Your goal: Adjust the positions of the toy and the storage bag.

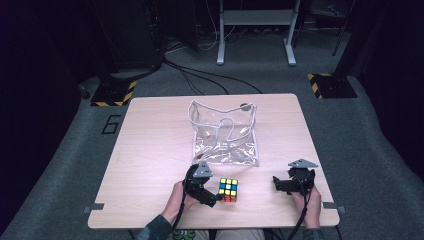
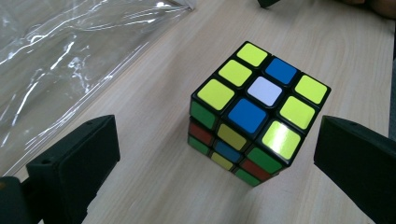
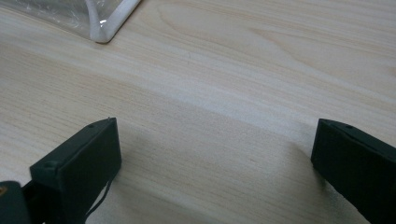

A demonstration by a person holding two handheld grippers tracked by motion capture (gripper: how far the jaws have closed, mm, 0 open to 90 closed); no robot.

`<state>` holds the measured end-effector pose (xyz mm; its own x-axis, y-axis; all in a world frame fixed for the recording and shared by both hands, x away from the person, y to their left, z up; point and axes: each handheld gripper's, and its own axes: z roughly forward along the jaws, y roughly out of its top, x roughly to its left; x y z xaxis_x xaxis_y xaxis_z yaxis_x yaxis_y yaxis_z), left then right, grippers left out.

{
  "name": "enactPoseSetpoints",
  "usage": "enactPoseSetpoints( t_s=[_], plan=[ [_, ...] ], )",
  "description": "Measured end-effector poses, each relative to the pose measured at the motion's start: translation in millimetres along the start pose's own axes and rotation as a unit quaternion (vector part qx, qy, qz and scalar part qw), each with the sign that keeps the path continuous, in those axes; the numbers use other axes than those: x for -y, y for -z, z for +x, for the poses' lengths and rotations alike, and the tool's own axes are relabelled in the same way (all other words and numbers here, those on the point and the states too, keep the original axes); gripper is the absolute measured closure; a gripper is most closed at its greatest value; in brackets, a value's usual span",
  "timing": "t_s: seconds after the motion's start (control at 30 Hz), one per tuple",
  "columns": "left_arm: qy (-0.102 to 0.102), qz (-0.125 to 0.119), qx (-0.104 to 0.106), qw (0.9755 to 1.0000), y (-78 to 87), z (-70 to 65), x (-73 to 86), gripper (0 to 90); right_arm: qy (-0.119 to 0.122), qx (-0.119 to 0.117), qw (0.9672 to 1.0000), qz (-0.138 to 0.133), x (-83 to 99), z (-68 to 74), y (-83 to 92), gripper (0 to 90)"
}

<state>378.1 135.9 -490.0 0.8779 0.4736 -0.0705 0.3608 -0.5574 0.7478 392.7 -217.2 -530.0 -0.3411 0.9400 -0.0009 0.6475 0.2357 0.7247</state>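
Your left gripper (image 1: 216, 196) stands with its jaws spread wide, and the scrambled, mostly yellow-topped puzzle cube (image 1: 228, 190) sits just beside it at 3 o'clock, untouched on the pale wooden table (image 1: 150, 150). The clear plastic pouch with white trim (image 1: 225, 132) lies at the cube's 12 o'clock. Your right gripper (image 1: 276, 184) gapes wide too, holding nothing.

Both forearms come in over the near edge of the tabletop (image 1: 150, 150). The left hand (image 1: 176, 196) grips the left gripper (image 1: 218, 196) just in from that edge, a little left of its middle, angled toward the right edge. Its jaws stand wide apart and level, nothing pressed between them. The right hand (image 1: 310, 200) holds the right gripper (image 1: 276, 183) near the near right corner, pointing toward the left edge. Its jaws also gape, low above the bare wood.
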Motion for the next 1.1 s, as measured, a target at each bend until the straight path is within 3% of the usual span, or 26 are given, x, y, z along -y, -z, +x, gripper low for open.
enactPoseSetpoints(
  t_s=[0.37,0.53,0.67,1.1],
  plan=[
    [-0.020,0.008,0.018,0.9996,-19.5,-6.8,-6.1,1.1,-0.001,0.001,1.0000,-0.001,0.0,0.3,0.0,1.2],
    [-0.038,0.010,0.028,0.9989,-22.2,-12.5,-6.5,15.5,-0.001,0.002,1.0000,-0.001,0.0,0.3,0.1,1.2],
    [-0.047,0.018,0.017,0.9986,-23.3,-14.2,-5.6,32.4,-0.001,0.001,1.0000,-0.001,0.0,0.3,0.0,1.3],
    [-0.040,0.012,-0.003,0.9991,-15.5,-11.6,-3.4,34.1,0.000,0.000,1.0000,-0.001,0.0,0.2,0.1,1.4]
  ],
)
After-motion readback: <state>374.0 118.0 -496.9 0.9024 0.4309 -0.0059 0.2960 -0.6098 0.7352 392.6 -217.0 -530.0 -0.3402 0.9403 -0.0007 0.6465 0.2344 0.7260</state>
